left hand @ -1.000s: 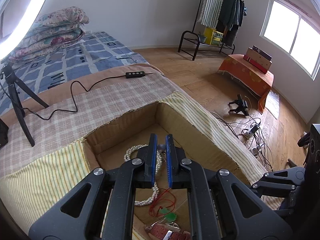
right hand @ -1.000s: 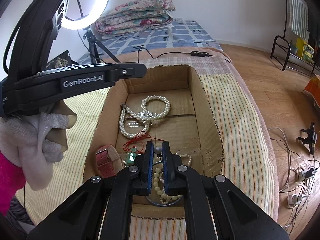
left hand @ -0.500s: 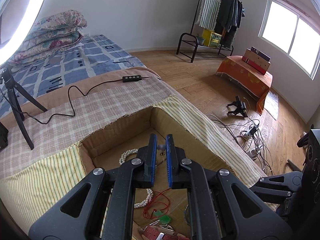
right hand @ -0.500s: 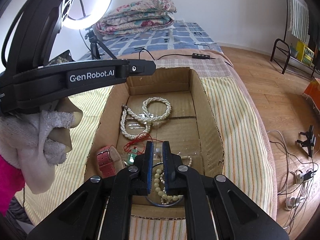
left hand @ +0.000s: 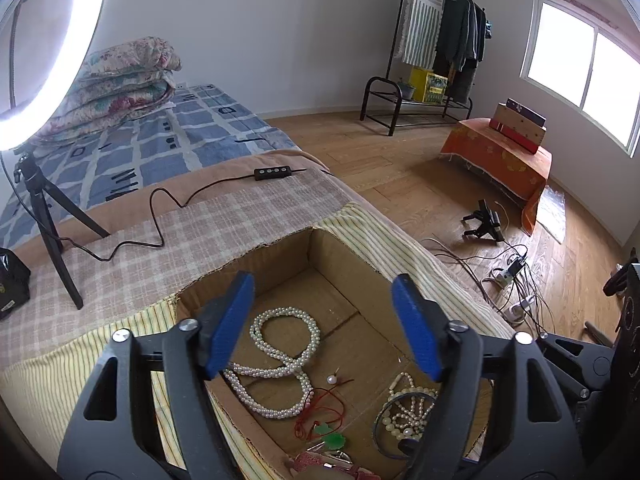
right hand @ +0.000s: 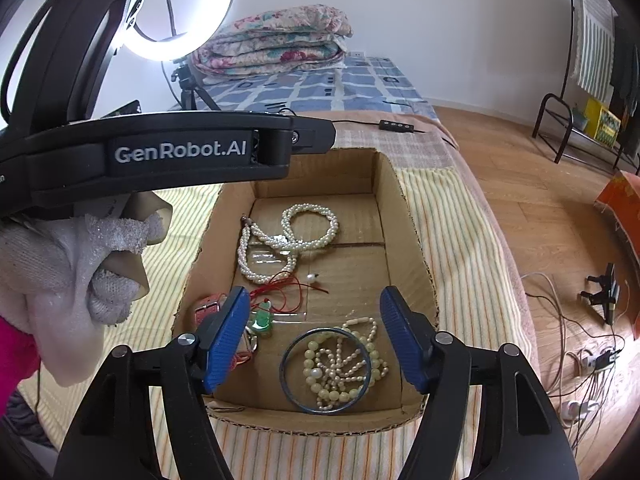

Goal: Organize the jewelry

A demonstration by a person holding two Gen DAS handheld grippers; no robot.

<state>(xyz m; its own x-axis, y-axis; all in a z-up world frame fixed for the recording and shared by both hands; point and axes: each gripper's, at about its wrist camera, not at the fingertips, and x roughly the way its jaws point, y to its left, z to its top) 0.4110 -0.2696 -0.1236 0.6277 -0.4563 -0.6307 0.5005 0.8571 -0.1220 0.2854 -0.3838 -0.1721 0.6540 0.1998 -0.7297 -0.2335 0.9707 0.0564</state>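
An open cardboard box on the bed holds jewelry. A twisted pearl necklace lies at the far end. A loose pearl earring lies mid-box beside a red cord with a green pendant. A blue bangle rings a heap of bead strands. A pink watch lies at the left wall. My left gripper and right gripper are both open and empty above the box.
A striped and checked cloth covers the bed around the box. A ring light on a tripod stands behind, its cable and remote on the bed. The left gripper's body crosses the right wrist view. Wood floor with cables lies right.
Both grippers have opened wide from nearly shut. The small pearl earring that sat between the left fingers now lies on the box floor. The left gripper has drawn back a little.
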